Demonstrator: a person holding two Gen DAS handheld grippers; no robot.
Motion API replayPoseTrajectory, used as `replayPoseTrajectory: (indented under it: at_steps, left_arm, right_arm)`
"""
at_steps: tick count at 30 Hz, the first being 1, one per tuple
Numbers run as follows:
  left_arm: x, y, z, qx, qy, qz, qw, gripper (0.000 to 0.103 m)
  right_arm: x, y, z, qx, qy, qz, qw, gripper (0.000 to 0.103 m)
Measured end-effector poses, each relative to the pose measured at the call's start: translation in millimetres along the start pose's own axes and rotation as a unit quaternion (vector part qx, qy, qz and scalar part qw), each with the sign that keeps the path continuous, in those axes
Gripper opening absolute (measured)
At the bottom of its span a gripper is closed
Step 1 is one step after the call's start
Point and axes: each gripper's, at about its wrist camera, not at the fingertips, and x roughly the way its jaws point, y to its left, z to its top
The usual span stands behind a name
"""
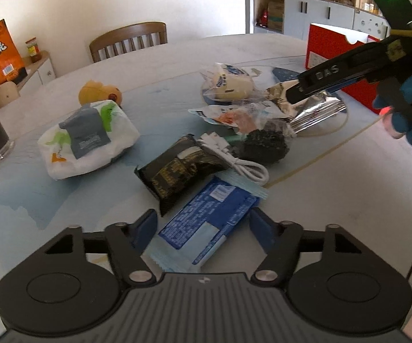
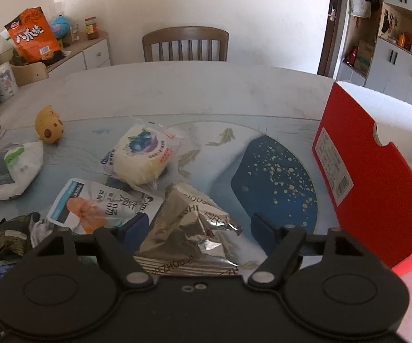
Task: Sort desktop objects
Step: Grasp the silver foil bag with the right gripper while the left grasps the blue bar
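Blue packet (image 1: 206, 223) lies between the left gripper's (image 1: 203, 225) unclosed jaws, near end hidden; right gripper (image 2: 197, 228) straddles silver wrapper (image 2: 188, 228), ungripped.

Blue snack packet (image 1: 206, 223): near end hidden under the left gripper (image 1: 203, 227) body. Silver foil pack (image 2: 188, 228): lower part behind right gripper (image 2: 198, 230). Red box (image 2: 377, 188) cut by frame edge. Packet print too blurred to read.
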Motion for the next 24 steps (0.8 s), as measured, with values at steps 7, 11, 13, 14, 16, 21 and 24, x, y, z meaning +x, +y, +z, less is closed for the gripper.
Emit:
replayPoseTrajectory:
  at_steps: [7, 11, 13, 14, 16, 21, 24]
  left_arm:
    - [0.9, -3.6, 3.0, -0.001, 0.007, -0.025, 0.9997, 0.056]
    - [3.2, -4.7, 6.4, 0.0, 0.008, -0.028, 0.9996, 0.049]
    - [2.8, -4.4, 6.4, 0.0, 0.008, -0.032, 0.9995, 0.046]
    - [2.8, -3.9, 6.4, -0.001, 0.008, -0.032, 0.9994, 0.046]
    - [2.4, -3.2, 6.3, -0.003, 0.007, -0.033, 0.9994, 0.044]
    - [2.2, 0.2, 6.7, -0.013, 0.007, -0.041, 0.9991, 0.041]
    - [0.8, 1.8, 6.9, -0.017, 0.007, -0.047, 0.9987, 0.039]
  right_arm:
    - [9.6, -2.6, 0.2, 0.01, 0.011, 0.006, 1.0, 0.072]
    - [13.3, -2.5, 0.2, 0.016, 0.019, 0.017, 1.0, 0.065]
    - [12.7, -3.2, 0.0, 0.023, 0.02, 0.022, 0.999, 0.061]
    - [12.4, -3.6, 0.2, 0.026, 0.021, 0.025, 0.999, 0.058]
    - [11.7, -4.1, 0.7, 0.028, 0.021, 0.024, 0.999, 0.056]
    - [7.7, -6.5, 1.3, 0.041, 0.021, 0.023, 0.999, 0.05]
    - [4.8, -8.4, 1.1, 0.048, 0.023, 0.02, 0.998, 0.048]
